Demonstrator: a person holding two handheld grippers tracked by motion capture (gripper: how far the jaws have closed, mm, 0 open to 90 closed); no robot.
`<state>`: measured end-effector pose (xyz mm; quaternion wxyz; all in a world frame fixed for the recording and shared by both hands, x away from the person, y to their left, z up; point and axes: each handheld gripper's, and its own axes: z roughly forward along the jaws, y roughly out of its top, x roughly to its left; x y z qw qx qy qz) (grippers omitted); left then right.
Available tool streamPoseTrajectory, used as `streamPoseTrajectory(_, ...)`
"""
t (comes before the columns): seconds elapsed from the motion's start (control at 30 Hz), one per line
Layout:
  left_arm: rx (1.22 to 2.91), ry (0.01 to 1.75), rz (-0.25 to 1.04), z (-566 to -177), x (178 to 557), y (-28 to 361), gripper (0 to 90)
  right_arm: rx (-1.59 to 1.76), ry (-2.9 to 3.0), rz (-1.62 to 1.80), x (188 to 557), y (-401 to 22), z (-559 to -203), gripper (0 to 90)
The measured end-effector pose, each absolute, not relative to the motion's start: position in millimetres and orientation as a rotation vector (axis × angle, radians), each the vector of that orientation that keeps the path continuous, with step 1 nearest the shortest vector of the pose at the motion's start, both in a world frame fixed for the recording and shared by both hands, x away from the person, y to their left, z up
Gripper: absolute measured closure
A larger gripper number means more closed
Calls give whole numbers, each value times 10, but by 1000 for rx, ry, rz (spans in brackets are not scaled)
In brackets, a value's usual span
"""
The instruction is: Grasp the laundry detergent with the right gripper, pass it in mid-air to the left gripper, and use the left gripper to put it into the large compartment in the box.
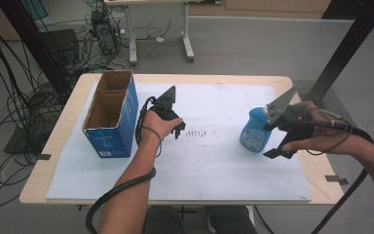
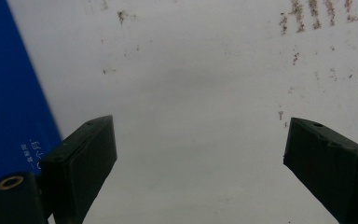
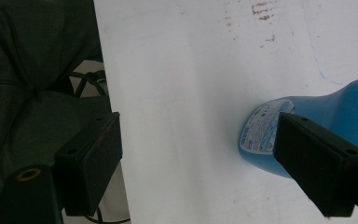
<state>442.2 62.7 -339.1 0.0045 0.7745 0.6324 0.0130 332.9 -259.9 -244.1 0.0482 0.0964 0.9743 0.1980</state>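
open mat (image 1: 214,161) between box (image 1: 111,114), bottle (image 1: 255,129)

A glossy blue plastic bottle (image 1: 255,130), a matt cardboard box (image 1: 111,114) and a scuffed matt white board (image 1: 224,165) on wood-look tabletop (image 1: 58,141).

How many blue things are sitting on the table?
2. A blue cardboard box, open at the top, stands at the table's left beside the left gripper. A blue plastic bottle stands at the right, next to the right gripper. None seems hidden.

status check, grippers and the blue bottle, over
Left gripper open over bare sheet beside the box. Right gripper open, one jaw at the bottle, no grip yet. Nothing in the way.
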Motion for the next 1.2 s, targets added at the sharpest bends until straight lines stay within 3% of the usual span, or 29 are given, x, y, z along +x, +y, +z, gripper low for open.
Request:
streamPoseTrajectory(0.5,2415,1978,49,-3368,4402,634,95,361,2947,594,3269,-2771,-2392,154)
streamPoseTrajectory(1.2,2442,1936,82,-3324,4380,568,93,639,2827,614,3294,-3323,-2521,137)
